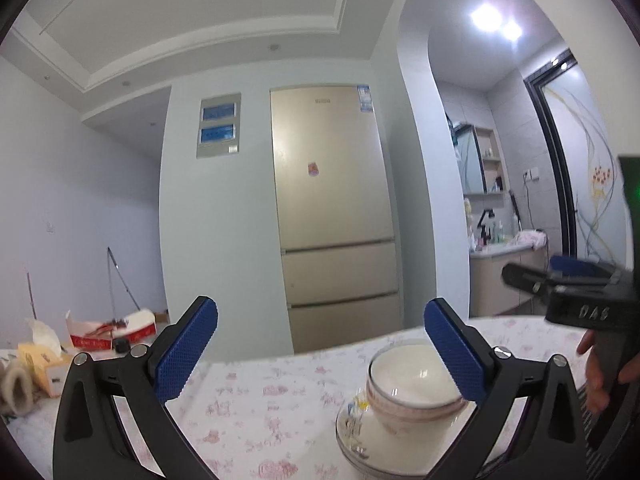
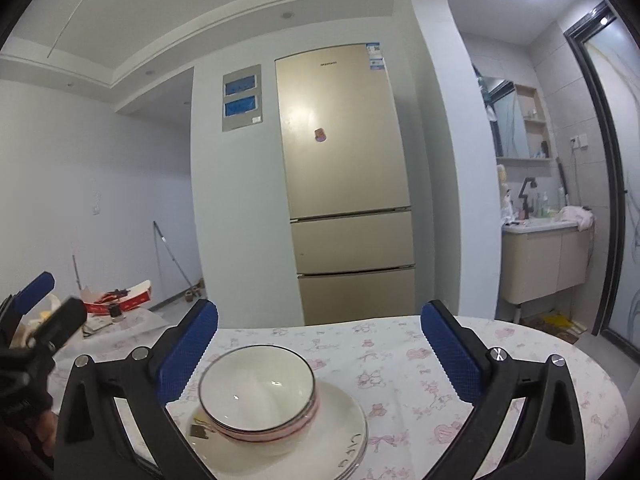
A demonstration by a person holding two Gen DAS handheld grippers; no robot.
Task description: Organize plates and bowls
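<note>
**Bowls stacked on plates, both tongs wide and empty**

Here's the pile: bowls (image 2: 258, 394) nested one inside another, sitting on a stack of plates (image 2: 344, 440), all of it on the desk (image 2: 440, 364) with its pink-print cloth. Smaller pieces on top of the wider ones, which looks like the tidy end of the job; from here the sorting seems close to done, though I can't say what else waits out of shot.

The right tongs (image 2: 318, 354) stand spread apart with nothing between them, hanging just above and behind the pile, with the bowls low between the fingers and nearer the left one. The left tongs (image 1: 320, 350) are likewise spread and empty, with the pile off toward their right finger (image 1: 454, 354). Neither touches the crockery. My read: both are held back so nothing gets nudged.

Now the views differ. The left camera gives the pile side-on, so the bowl (image 1: 412, 380) shows its pink-banded wall and the plates (image 1: 360, 436) their stacked edges with a small print. It also catches the other gripper's body and the hand gripping it at far right. The right camera looks into the bowl, dark rim and clean inside, and shows a small dark mark on the plate that I can't identify. A gold fridge (image 2: 344, 176) stands beyond the desk.
</note>
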